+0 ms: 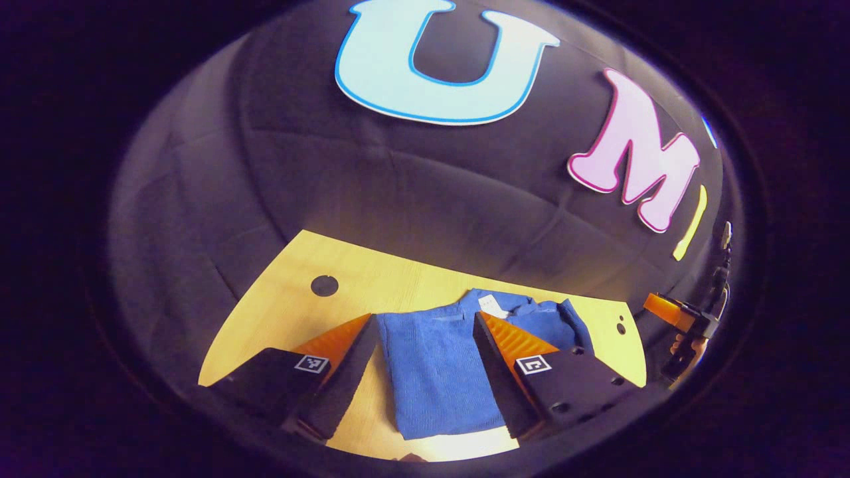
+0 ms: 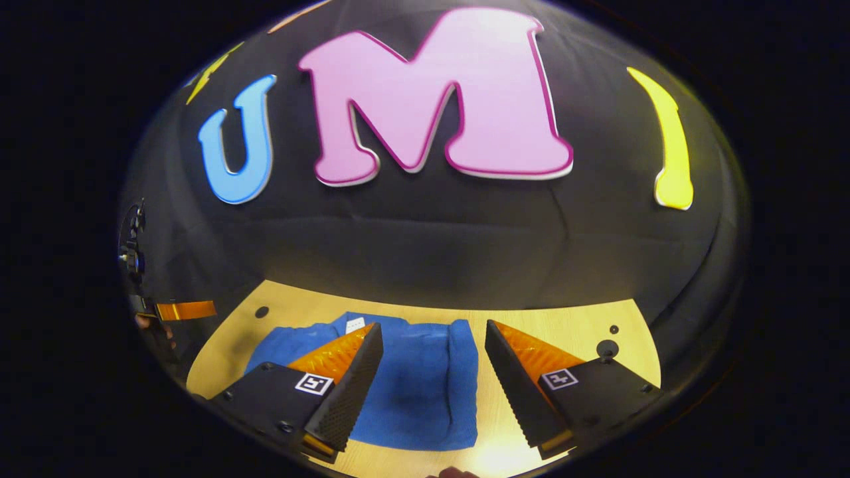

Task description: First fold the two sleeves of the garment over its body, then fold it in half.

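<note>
A blue knit garment (image 1: 438, 372) lies on the wooden table (image 1: 285, 312), its sleeves folded in over the body and a white label at the collar on the far side. My left gripper (image 1: 425, 378) hovers open above the garment's left part. In the right gripper view the same garment (image 2: 418, 385) lies flat, and my right gripper (image 2: 431, 392) stands open over its right edge. Nothing is between either pair of fingers. The other gripper (image 1: 684, 318) shows at the far right of the left gripper view, and at the far left (image 2: 172, 312) of the right gripper view.
The table (image 2: 564, 325) has round cable holes (image 1: 324, 285) (image 2: 607, 348) near its far corners. The black cloth wall rises right behind the table's far edge. Bare wood lies on both sides of the garment.
</note>
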A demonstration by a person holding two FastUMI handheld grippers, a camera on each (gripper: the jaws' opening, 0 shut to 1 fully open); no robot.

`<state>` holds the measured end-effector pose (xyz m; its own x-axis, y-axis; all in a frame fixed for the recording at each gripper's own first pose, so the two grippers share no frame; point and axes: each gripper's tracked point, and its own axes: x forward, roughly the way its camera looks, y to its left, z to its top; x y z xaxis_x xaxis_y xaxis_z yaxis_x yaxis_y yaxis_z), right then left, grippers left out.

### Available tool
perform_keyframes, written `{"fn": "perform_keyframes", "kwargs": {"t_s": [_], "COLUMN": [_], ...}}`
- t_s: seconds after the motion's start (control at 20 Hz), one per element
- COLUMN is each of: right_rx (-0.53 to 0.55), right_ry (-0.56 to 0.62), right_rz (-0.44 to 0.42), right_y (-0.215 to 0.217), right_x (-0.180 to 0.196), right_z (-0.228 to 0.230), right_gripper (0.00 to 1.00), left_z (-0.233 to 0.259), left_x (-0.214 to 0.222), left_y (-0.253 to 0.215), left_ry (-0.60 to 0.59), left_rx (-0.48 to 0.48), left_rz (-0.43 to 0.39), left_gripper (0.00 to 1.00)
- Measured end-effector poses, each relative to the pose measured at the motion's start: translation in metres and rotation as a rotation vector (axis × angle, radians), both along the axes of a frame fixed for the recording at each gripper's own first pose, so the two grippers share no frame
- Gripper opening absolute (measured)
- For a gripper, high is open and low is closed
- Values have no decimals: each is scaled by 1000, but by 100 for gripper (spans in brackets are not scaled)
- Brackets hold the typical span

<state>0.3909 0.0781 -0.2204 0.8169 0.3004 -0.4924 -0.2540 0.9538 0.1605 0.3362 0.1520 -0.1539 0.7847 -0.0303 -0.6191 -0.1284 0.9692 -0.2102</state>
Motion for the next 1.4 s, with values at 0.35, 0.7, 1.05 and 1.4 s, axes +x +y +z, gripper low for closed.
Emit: {"fn": "perform_keyframes", "kwargs": {"t_s": [0.35,0.7,1.05,1.4], "right_rx": [-18,32,46,55], "right_ry": [-246,-477,-592,-592], "right_rz": [14,-55,-144,-63], "right_y": [31,33,-1,-35], "right_x": [-113,-241,-317,-349], "right_z": [129,224,268,266], "right_gripper": [98,98,97,97], "left_z": [88,194,241,238], "left_x": [-92,-182,-269,-326], "left_y": [-34,-88,-145,-162], "left_ry": [-189,-530,-711,-668], "left_rx": [127,399,408,336], "left_rz": [-76,-180,-129,50], "left_gripper": [85,84,82,81]}}
